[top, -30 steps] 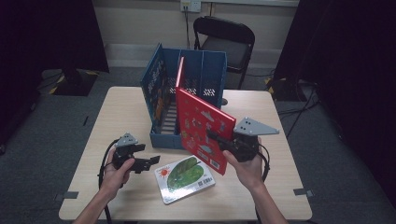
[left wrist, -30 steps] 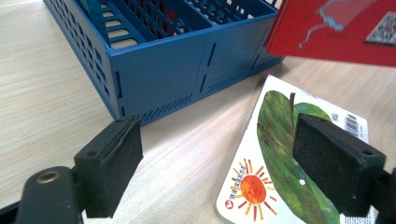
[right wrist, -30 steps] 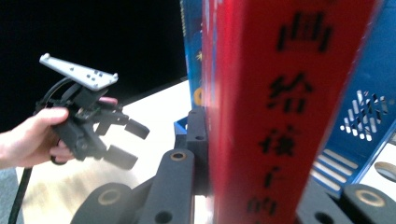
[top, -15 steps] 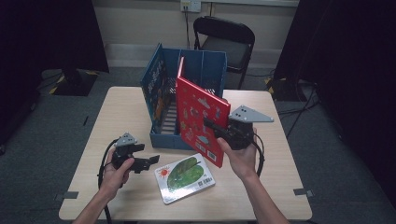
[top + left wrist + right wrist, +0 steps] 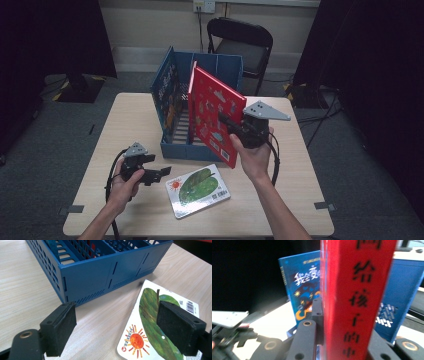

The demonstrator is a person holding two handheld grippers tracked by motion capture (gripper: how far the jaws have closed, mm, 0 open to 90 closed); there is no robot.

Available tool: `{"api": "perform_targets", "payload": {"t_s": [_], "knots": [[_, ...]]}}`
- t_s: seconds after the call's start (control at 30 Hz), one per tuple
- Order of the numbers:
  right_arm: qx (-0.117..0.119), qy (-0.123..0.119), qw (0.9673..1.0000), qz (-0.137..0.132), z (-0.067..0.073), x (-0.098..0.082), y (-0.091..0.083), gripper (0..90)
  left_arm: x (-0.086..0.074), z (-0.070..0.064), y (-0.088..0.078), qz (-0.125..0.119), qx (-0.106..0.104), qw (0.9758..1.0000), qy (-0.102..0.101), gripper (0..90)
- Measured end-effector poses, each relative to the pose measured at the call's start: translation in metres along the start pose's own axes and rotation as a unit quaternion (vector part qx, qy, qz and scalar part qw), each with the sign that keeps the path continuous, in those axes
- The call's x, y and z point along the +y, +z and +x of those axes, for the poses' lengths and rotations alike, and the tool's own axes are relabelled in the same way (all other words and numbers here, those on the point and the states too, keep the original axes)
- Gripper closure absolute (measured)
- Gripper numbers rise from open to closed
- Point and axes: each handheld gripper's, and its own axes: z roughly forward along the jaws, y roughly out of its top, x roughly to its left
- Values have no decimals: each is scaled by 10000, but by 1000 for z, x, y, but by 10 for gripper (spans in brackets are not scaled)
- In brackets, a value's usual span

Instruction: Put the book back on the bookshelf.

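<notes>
Red book [image 5: 215, 117] sits clamped between the jaws of the right gripper [image 5: 231, 126], upright above the blue crate [image 5: 200, 150]. Left gripper [image 5: 157, 175] rests on the table [image 5: 300, 190], jaws wide apart and empty, the green-leaf book [image 5: 152, 327] lying flat just beyond them.

Light wood-grain bench [image 5: 135, 115], square-topped, set on grey carpeted floor [image 5: 60, 130]. Blue slotted crate [image 5: 200, 148] stood near bench centre, toward far edge. Green-leaf picture book [image 5: 197, 190] laid flat on bench just in front of crate, sun printed at one corner, barcode at another. Tape marks [image 5: 322, 205] seen on floor beside bench.
</notes>
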Motion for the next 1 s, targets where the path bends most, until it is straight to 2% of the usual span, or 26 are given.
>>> {"api": "perform_targets", "payload": {"t_s": [0.2,0.53,0.67,0.83,1.0], "knots": [[-369,168,9991,92,1,8,21,805,0,1,-1,2,14,10000,2,161],[-1049,147,9942,164,6,17,52,805,0,2,0,-1,9,10000,-2,161],[-1161,209,9929,171,7,18,63,805,-1,2,0,19,9,10000,0,161],[-1368,130,9903,180,6,16,79,806,0,1,0,24,-4,10000,30,161],[-1489,229,9883,233,3,11,93,805,-1,2,0,45,-6,10000,42,161]]}}
